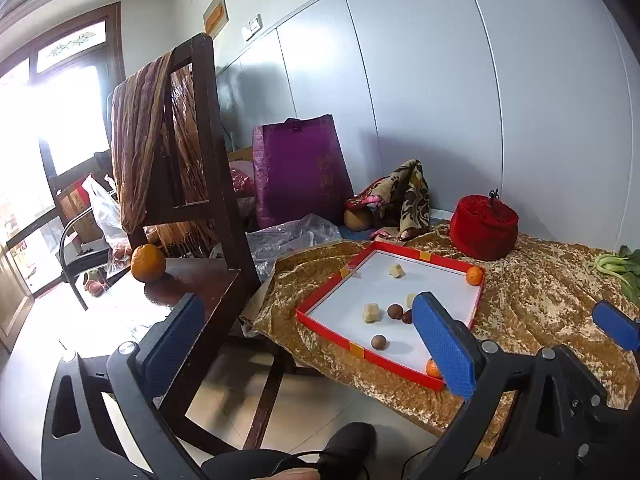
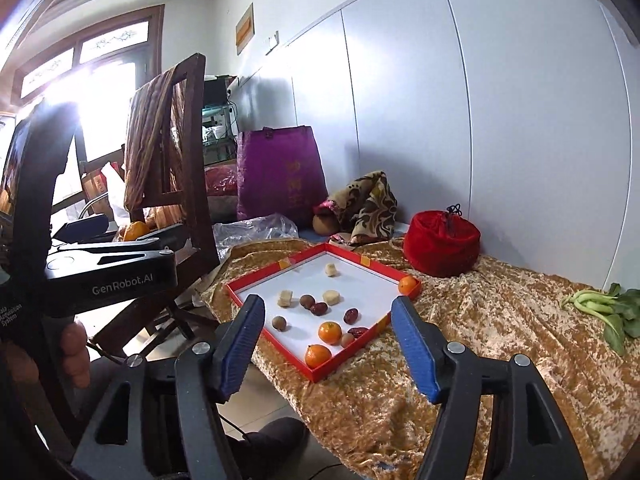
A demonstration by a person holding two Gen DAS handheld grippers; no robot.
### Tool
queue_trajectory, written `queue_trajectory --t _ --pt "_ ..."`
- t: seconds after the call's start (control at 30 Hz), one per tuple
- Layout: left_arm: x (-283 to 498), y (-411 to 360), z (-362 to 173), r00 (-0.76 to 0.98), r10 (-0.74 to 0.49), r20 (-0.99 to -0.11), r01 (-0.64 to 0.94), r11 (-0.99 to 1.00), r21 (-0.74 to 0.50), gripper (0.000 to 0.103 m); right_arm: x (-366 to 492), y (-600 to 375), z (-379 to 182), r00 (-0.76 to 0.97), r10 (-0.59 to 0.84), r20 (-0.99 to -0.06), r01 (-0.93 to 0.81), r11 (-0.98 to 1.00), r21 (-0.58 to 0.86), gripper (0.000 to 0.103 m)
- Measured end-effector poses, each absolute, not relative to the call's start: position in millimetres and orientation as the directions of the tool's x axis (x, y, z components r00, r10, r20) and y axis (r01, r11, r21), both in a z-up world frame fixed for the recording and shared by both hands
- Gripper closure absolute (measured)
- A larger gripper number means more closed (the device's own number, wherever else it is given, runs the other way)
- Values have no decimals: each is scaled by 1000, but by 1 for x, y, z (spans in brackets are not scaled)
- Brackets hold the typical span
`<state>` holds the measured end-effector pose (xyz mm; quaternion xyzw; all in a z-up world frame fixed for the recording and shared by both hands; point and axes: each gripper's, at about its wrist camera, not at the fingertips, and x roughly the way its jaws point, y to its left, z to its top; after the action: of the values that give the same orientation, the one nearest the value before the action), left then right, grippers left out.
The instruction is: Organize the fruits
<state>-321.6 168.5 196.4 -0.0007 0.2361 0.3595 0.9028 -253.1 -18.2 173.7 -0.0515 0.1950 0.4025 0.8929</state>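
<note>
A red-rimmed tray (image 2: pixel 240 293) with a white floor lies on a gold cloth (image 2: pixel 500 340). In it are small oranges (image 2: pixel 330 332), red dates (image 2: pixel 351 315), brown round fruits (image 2: pixel 279 323) and pale chunks (image 2: pixel 285 298). My right gripper (image 2: pixel 328 304) hangs open before the tray's near edge, nothing between its fingers. A larger orange (image 1: pixel 148 263) sits on the wooden chair seat (image 1: pixel 200 288). My left gripper (image 1: pixel 308 300) is open and empty, between chair and tray (image 1: pixel 332 336), its right finger hiding part of a small orange (image 1: pixel 433 368).
The chair back (image 1: pixel 208 160) carries a striped scarf. Behind stand a purple bag (image 1: pixel 300 168), crumpled plastic (image 1: pixel 288 236), patterned fabric and a red velvet pouch (image 1: pixel 484 228). Green vegetables (image 2: pixel 600 308) lie far right on the cloth. A shoe (image 1: pixel 348 440) is on the tiled floor below.
</note>
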Motion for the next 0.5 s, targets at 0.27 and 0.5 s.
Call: queue_trajectory --t 0.27,0.5 --pt "-337 169 207 635 653 -412 -662 735 145 0 -262 -17 177 594 715 -368 -755 653 50 31" --pt "-341 165 209 638 669 -381 -665 728 166 0 -259 -19 176 606 706 -366 -741 668 61 29"
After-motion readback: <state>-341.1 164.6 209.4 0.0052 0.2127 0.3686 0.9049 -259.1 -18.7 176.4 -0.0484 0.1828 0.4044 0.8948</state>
